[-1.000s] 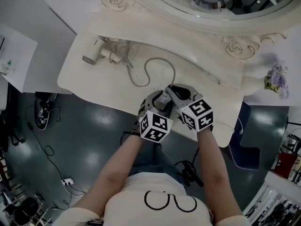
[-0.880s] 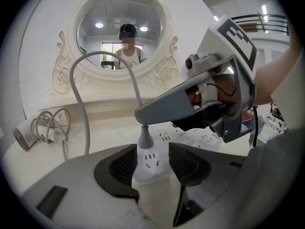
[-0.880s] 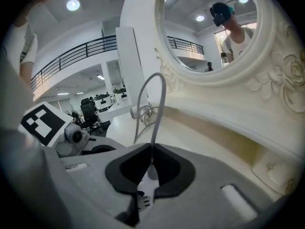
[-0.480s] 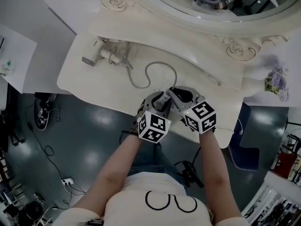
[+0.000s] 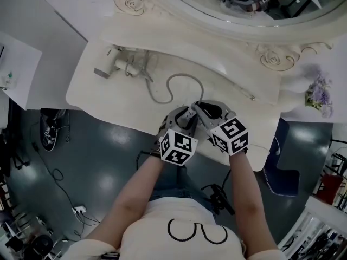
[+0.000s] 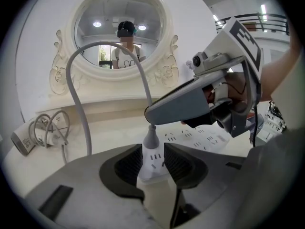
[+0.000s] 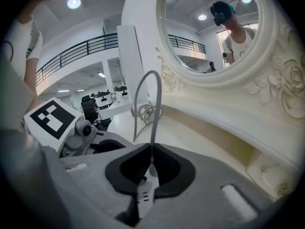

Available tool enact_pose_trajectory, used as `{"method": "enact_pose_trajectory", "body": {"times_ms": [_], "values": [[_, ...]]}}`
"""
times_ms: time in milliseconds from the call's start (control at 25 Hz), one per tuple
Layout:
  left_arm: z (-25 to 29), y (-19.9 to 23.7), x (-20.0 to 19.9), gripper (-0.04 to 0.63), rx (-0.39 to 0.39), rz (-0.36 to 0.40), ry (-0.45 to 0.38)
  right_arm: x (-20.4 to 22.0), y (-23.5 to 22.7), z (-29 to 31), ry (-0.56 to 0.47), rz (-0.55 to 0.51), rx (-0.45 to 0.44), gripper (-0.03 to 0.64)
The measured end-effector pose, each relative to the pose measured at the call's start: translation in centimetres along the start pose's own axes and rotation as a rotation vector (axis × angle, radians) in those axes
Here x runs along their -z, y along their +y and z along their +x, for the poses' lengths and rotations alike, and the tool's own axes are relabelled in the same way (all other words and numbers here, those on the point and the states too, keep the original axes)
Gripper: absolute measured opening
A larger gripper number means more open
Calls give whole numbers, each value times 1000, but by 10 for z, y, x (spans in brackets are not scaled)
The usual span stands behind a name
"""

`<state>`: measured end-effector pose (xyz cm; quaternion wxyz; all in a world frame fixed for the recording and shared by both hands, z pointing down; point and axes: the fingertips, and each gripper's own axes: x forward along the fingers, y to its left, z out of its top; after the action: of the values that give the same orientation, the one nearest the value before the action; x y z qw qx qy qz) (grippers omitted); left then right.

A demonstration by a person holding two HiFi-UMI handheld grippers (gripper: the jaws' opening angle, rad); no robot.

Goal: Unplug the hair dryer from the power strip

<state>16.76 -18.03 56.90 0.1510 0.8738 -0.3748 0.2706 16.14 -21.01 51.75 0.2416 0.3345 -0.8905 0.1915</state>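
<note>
Left hand-held gripper: jaws held at a medium gap and clamped on the near end of the power strip, with the dark pads pressing on both of its sides.
Right hand-held gripper: jaws nearly together, pinching the grey cord just above the plug; in the left gripper view it reaches in from the right and covers the top of the plug.
Plug: grey, upright, seated in a socket of the strip just beyond the left pads.
Power strip: white, lying flat near the near edge of the tabletop, right of centre, with its free end running off to the right.
Cord: rises from the plug, arches over to the left, then lies in a loop on the tabletop and runs to the far left.
Hair dryer: pale, lying at the far left of the tabletop against the raised back ledge, well apart from both hand-held grippers, with some cord bunched just beside it.
Mirror: oval, in an ornate cream frame, standing behind the tabletop.
Flowers: a purple bunch at the far right.
</note>
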Motion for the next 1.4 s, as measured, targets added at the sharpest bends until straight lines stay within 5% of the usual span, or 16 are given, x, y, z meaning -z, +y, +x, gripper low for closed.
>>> {"method": "enact_pose_trajectory", "body": {"times_ms": [440, 720, 1120, 1400], "values": [[0, 1, 0, 141, 9, -5, 6, -2, -9, 0, -52, 85, 10, 18], [0, 0, -1, 140, 37, 8, 18, -2, 1, 3, 7, -21, 47, 17], [0, -1, -1, 140, 43, 21, 11, -1, -8, -5, -50, 98, 39, 18], [0, -1, 0, 140, 53, 33, 14, -3, -4, 1, -23, 36, 69, 17]]}}
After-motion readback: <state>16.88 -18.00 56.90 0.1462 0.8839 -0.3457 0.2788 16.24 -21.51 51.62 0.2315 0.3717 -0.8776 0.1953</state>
